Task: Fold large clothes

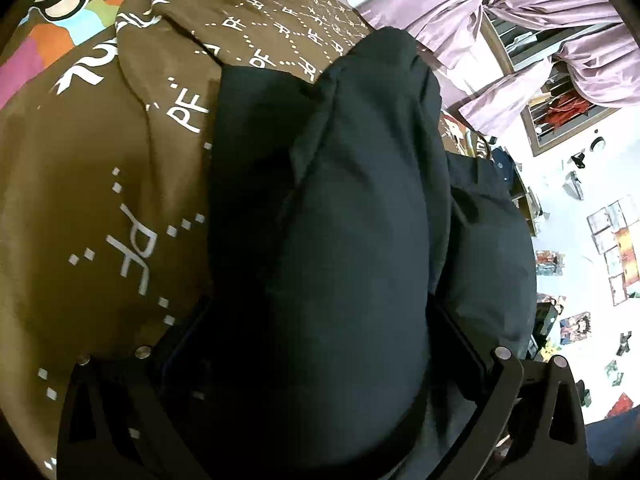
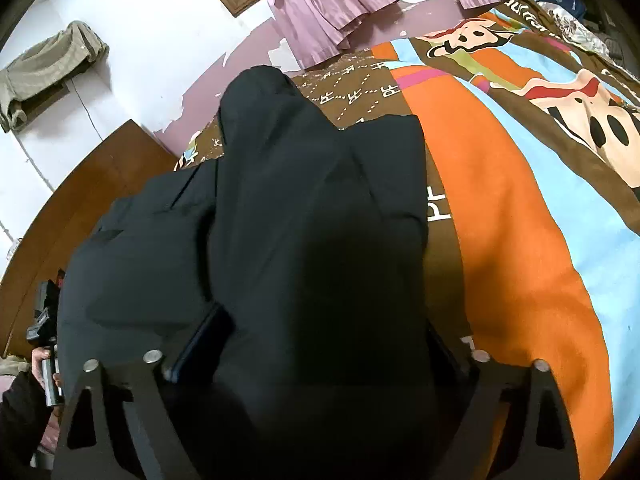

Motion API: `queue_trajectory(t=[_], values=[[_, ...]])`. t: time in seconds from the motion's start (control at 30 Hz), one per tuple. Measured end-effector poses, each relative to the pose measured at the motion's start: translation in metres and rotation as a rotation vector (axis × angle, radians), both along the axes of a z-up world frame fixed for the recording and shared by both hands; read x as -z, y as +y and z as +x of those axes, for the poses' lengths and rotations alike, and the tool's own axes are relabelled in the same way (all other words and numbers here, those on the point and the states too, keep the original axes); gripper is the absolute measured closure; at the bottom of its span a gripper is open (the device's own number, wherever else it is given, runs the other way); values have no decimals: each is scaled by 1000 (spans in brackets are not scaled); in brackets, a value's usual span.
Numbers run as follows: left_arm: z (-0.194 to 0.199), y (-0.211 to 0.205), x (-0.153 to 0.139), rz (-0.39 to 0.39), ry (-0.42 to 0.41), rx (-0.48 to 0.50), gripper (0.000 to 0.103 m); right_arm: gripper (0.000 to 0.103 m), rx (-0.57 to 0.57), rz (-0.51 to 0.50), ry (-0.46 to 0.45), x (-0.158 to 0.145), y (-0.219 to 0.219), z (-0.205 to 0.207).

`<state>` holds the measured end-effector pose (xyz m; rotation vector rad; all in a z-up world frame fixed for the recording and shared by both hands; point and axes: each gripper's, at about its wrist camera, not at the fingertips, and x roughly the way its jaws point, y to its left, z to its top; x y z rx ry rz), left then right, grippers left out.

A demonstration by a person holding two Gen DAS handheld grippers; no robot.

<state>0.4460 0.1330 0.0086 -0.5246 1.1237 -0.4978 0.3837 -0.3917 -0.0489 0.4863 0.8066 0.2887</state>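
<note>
Left wrist view looks across a bed point(image 1: 100, 184) covered by a brown bedspread point(image 1: 80, 152) printed with white dotted lines and the letters "PF" repeated many times, some upright, some turned; larger white lettering at the far left is cut off and unreadable. In the right wrist view the same bedspread point(image 2: 516, 216) shows broad orange and light-blue bands and cartoon faces, with one "PF" readable just right of the garment.

On the bed lies a large dark navy garment point(image 1: 352, 240), thick and puffy with a matte surface and soft folds; a long lobe of it, perhaps a sleeve, runs away from the camera over a flatter layer underneath. From the right wrist the garment point(image 2: 304, 220) reads almost black, one bulging panel spreading to the left.

Lilac curtains point(image 1: 532, 20) hang tied at the far right, beside a white wall with small pictures whose print is too small to read.

At the near edge, the left gripper point(image 1: 320, 340) has its fingers spread fairly wide with a bulky fold of the garment bunched between them. The right gripper point(image 2: 316, 344) holds another thick fold in the same way.
</note>
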Motion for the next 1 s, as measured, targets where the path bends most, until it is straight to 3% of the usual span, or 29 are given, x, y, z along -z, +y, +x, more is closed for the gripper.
queue_trajectory(t=[0.23,0.4,0.57,0.7,0.8,1.0], values=[[-8,3,-4,-9,9,-52,27,53,6,36,-15,-4,-1,-8],[-20,13,-5,-60,-21,-100,45,62,9,40,-24,-10,2,-13],[-36,7,-21,-55,-107,-115,67,82,23,69,-39,-22,6,-17],[-50,-2,-37,-41,-170,-121,76,86,2,67,-93,-46,16,-19],[-62,-1,-48,-56,-207,-135,78,88,-30,97,-154,-70,25,-21],[-82,11,-92,-12,-306,-173,78,89,-138,96,-247,-107,69,-20]])
